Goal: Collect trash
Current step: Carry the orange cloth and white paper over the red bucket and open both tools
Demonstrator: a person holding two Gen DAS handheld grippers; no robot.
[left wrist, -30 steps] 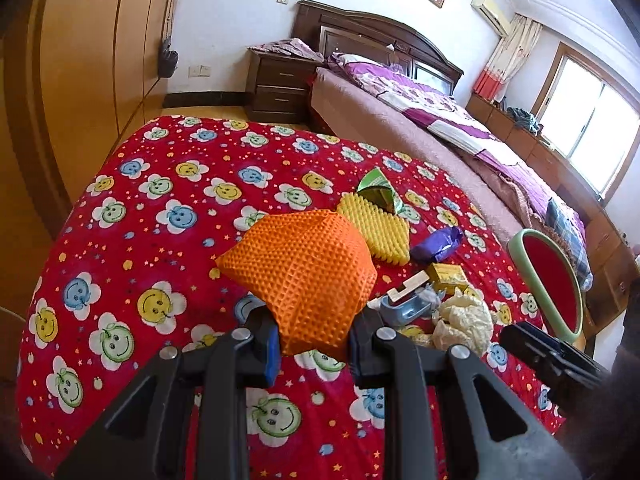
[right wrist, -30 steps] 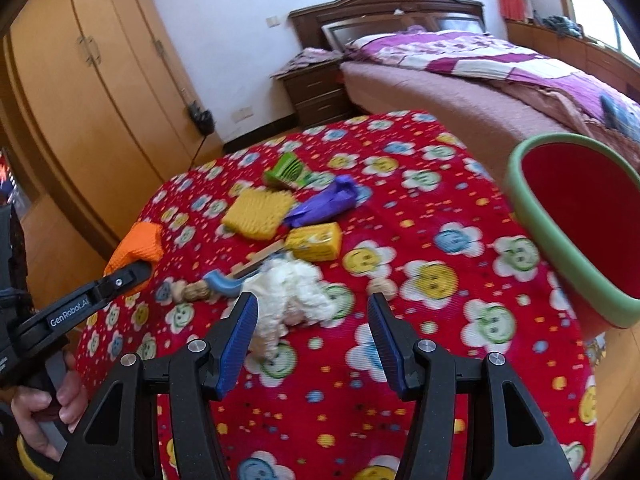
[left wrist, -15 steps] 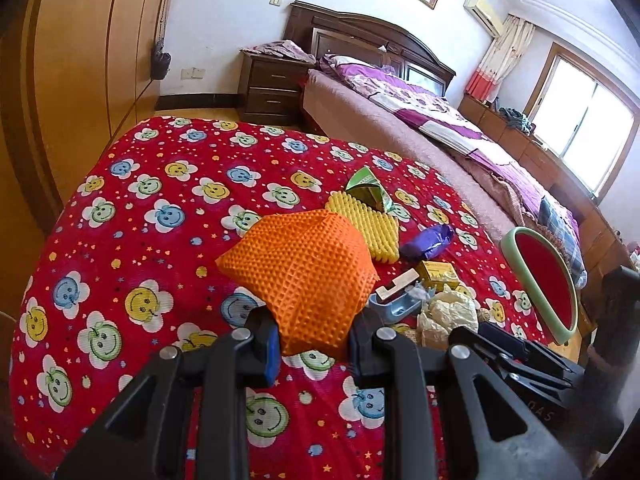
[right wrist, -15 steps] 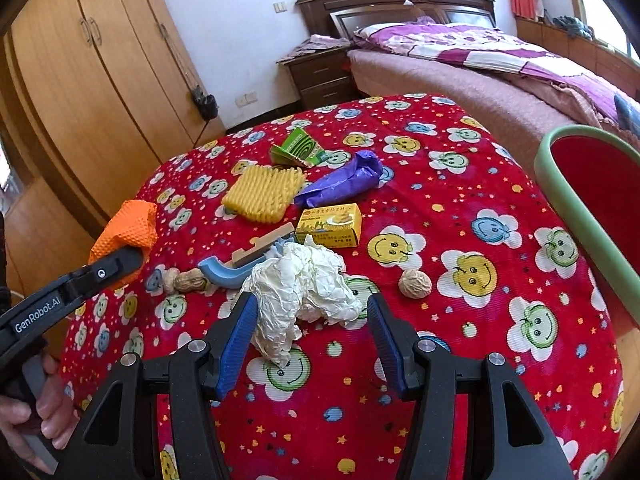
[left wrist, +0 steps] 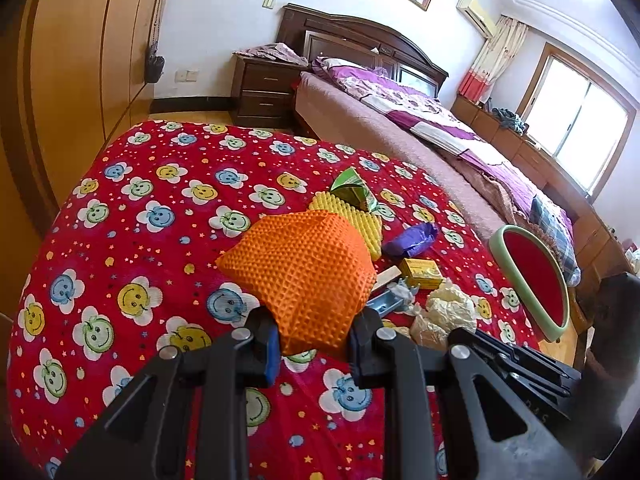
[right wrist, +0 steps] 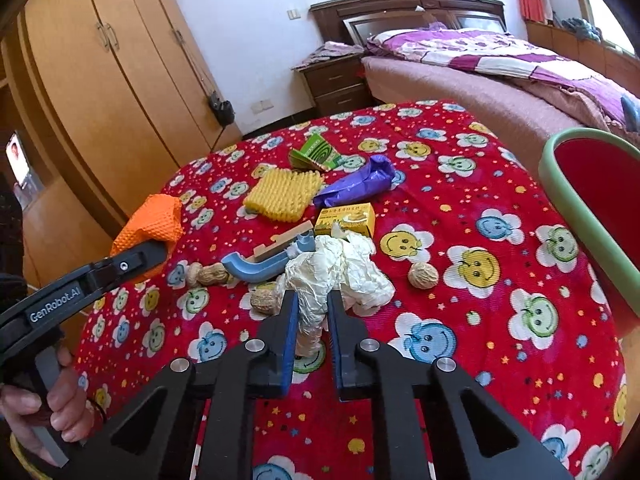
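Black claw (right wrist: 312,312) – blue pads, silver screws, white "GenRobot.AI" mark.

White walls enclose a bedroom. Tall honey-coloured wooden wardrobe doors (right wrist: 100,92) fill nine o'clock. A dark wooden nightstand (left wrist: 264,88) and carved headboard (left wrist: 360,46) stand at twelve; a bright curtained window (left wrist: 580,120) glows at two o'clock.
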